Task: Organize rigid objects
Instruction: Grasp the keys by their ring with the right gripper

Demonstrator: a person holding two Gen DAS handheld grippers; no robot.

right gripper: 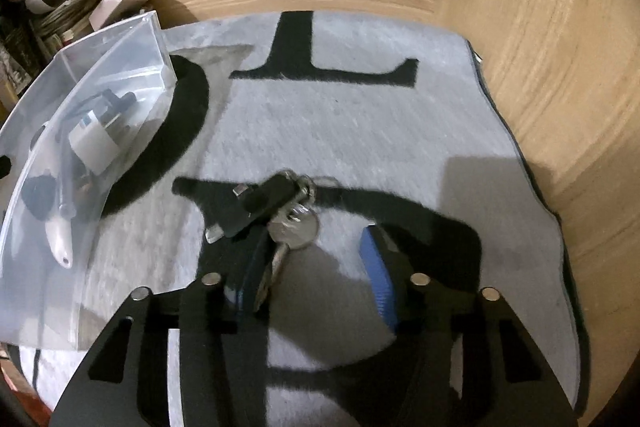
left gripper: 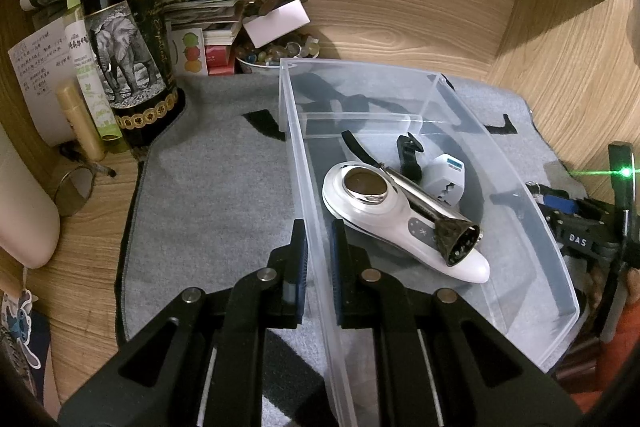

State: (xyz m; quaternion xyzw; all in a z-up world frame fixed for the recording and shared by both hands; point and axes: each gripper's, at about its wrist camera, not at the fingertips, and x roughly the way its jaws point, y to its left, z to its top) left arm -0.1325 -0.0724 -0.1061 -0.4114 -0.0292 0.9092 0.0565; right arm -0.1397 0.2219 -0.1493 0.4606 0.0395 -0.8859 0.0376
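Bottle – elephant label, script perhaps "Elephant", "DAS" on right claw.

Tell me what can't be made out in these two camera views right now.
- Left wrist view: whether the left gripper actually pinches the clear bin wall between its fingers; too close to tell.
- Right wrist view: the key bunch is motion-blurred, so the key count is unclear; the right gripper hides its lower end.
- Right wrist view: bin contents smeared behind translucent plastic.
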